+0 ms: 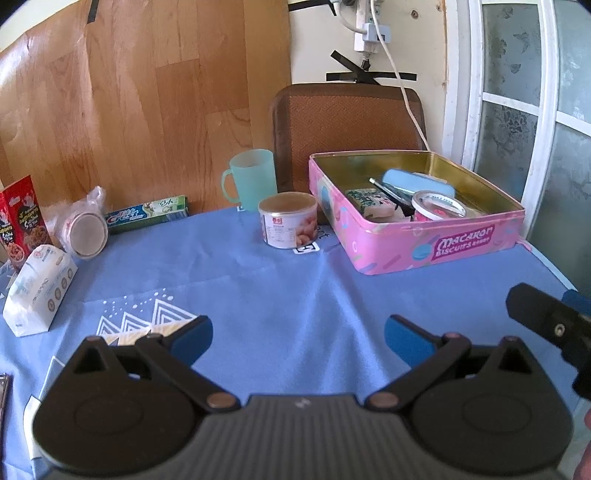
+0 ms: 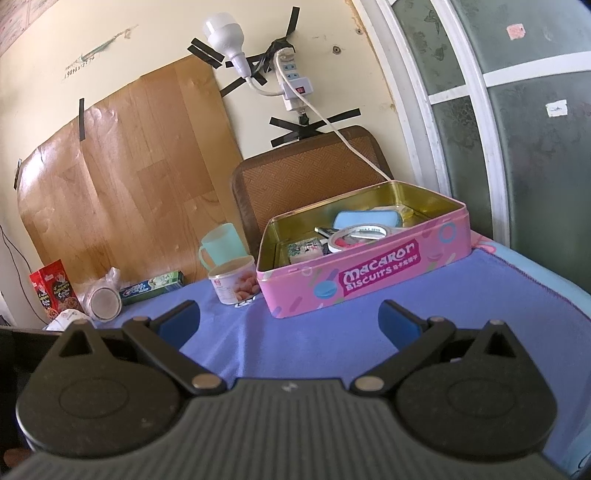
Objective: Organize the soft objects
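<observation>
Nearest the left wrist camera, the left gripper [image 1: 298, 334] is seen with its blue-padded jaws spread wide and nothing held between them. Beneath and beyond it a broad stretch of bare blue tablecloth [image 1: 280, 295] is laid out, creased but unobstructed up to the objects at the far side. At the right edge, part of the right gripper [image 1: 546, 317] is glimpsed. A pink Macaron Biscuits tin [image 1: 436, 251] is set at the far right, near the table's edge, lid off. Inside are seen a light blue sponge [image 1: 417, 181], a roll of tape [image 1: 437, 206], a green patterned packet [image 1: 369, 197] and a dark pen [image 1: 384, 188]. A can [image 1: 288, 221] stands just left of the tin, with a mint green mug [image 1: 253, 179] behind it. Along the left, a toothpaste box [image 1: 147, 214], a bagged round container [image 1: 86, 229], a white tissue pack [image 1: 40, 288] and a red snack box [image 1: 20, 221] are found; the tissue pack lies nearest the cloth's left edge.

From the right wrist camera, the right gripper [image 2: 290, 321] is likewise shown wide open and empty, just short of the tin [image 2: 369, 273]. Clear cloth [image 2: 480, 295] runs to the rounded right table edge. Shown only here are a wall-mounted bulb [image 2: 225, 33] and power strip [image 2: 295, 81]. The tissue pack [image 2: 68, 318] is barely visible at far left, mostly hidden behind the gripper.
</observation>
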